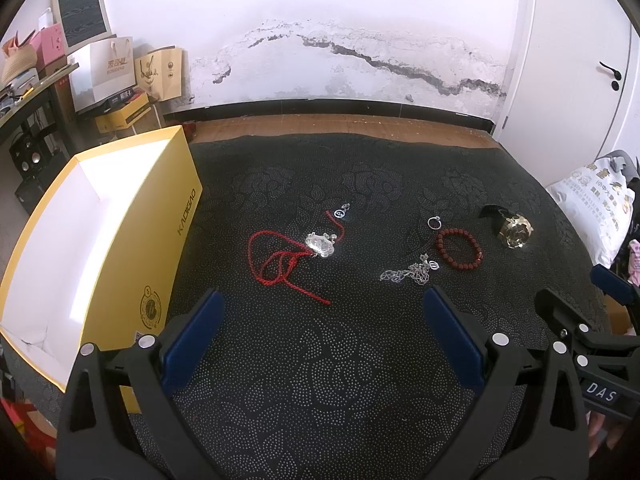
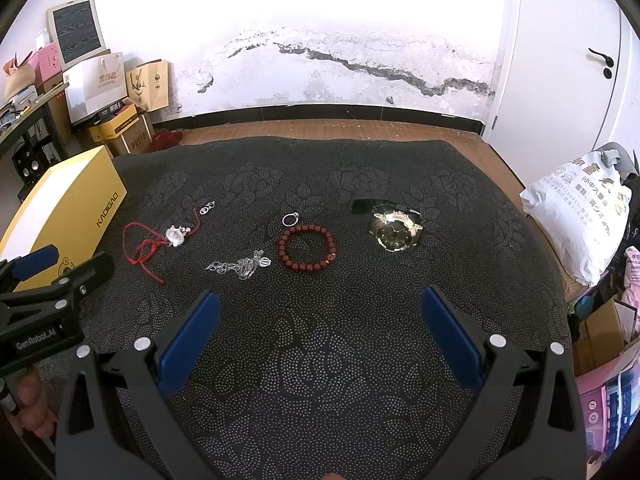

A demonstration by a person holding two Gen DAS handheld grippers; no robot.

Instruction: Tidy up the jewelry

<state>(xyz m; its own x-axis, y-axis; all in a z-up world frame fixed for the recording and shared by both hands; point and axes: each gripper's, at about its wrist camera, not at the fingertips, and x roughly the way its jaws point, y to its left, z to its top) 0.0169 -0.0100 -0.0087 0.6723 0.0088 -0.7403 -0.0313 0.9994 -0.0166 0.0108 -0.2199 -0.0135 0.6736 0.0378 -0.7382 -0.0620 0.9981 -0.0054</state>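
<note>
Jewelry lies spread on the dark patterned surface: a red cord necklace nearest the open yellow box, then a silver chain, a small ring, a red bead bracelet and a gold watch furthest from it. The left claw and the right claw both hang above the surface with jaws spread wide, holding nothing.

Left tongs and right tongs both hover side by side, fingers spread wide, holding nothing
</note>
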